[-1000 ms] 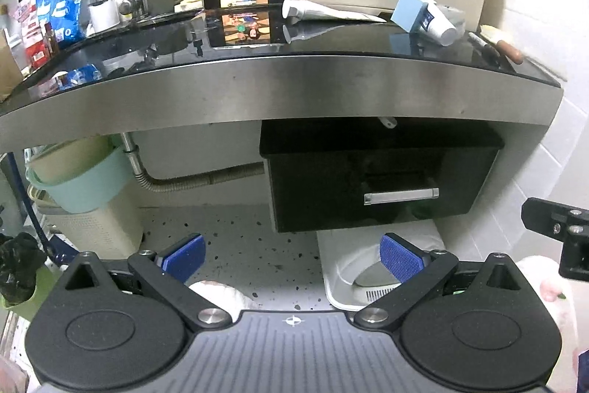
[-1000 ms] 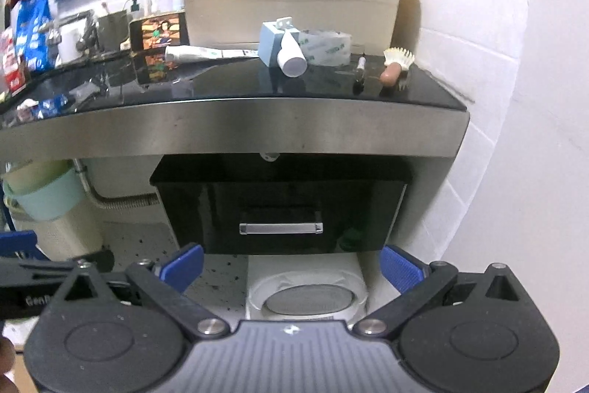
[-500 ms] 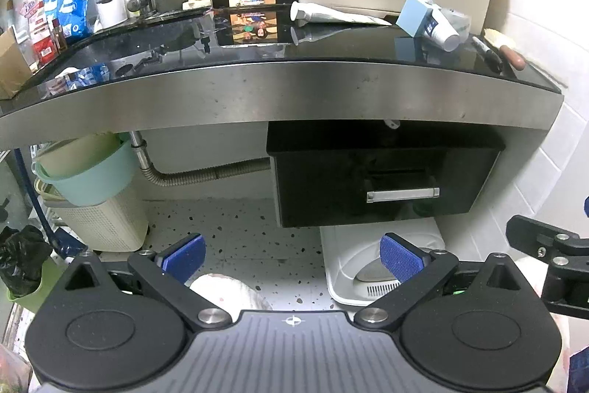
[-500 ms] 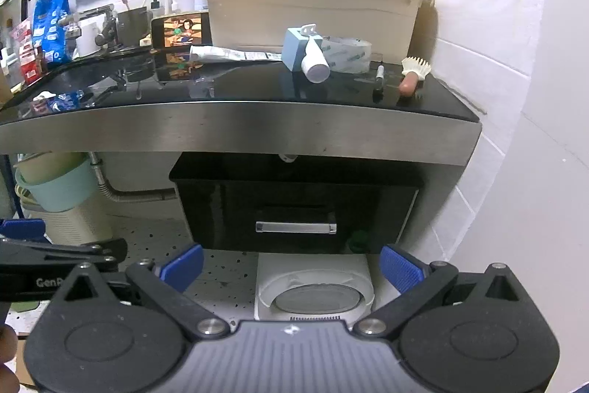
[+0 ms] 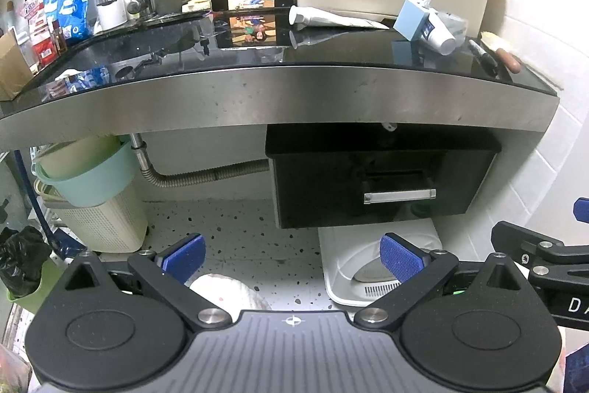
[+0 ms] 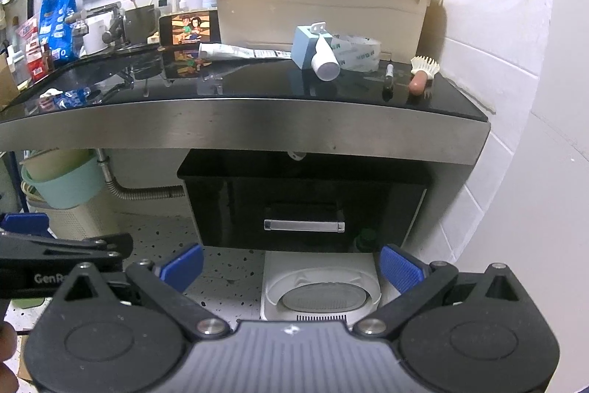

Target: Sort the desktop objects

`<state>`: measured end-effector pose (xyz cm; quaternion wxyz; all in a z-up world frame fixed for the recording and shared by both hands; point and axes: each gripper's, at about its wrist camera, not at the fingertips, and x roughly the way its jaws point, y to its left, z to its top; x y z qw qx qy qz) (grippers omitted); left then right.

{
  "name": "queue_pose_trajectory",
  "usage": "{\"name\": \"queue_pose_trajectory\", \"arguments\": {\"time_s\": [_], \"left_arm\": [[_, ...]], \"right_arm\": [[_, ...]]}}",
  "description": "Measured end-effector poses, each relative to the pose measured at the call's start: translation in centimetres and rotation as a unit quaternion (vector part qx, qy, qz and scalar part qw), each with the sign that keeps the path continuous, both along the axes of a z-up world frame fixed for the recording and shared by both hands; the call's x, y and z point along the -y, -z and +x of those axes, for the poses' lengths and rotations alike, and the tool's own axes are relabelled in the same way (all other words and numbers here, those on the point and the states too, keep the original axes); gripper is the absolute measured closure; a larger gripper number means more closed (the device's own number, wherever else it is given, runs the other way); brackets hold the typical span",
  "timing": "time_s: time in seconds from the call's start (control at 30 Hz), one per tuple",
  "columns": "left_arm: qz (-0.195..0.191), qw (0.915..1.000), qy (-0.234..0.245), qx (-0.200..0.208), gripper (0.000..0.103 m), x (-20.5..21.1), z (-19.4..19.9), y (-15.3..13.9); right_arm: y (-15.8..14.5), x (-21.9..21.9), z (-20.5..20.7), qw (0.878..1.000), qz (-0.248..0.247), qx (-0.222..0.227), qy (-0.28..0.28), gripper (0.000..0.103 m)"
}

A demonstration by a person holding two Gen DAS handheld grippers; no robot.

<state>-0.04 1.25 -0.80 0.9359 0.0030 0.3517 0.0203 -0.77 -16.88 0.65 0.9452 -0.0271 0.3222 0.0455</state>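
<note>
Hanging below the black countertop [image 6: 257, 91], left gripper [image 5: 291, 255] and right gripper [image 6: 291, 264] are both gaping wide, gripping nothing.

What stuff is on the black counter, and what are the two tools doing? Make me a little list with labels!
counter: black top, steel front edge
phone: propped up, cartoon playing
tube: lying flat
blue box: white bottle leaning on it
tape roll: beside box
marker: lying flat
brush: far right
left tool: open, empty
right tool: open, empty
</note>
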Motion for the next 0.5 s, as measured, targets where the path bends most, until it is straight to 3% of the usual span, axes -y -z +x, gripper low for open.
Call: {"name": "queue_pose_trajectory", "arguments": {"time_s": [0.5], "left_arm": [[0.001, 1.0, 0.001, 0.001, 0.001, 0.12, -0.19, -0.05]], "right_arm": [[0.18, 0.05, 0.03, 1.0, 0.004, -0.001, 0.0, 0.0]]}}
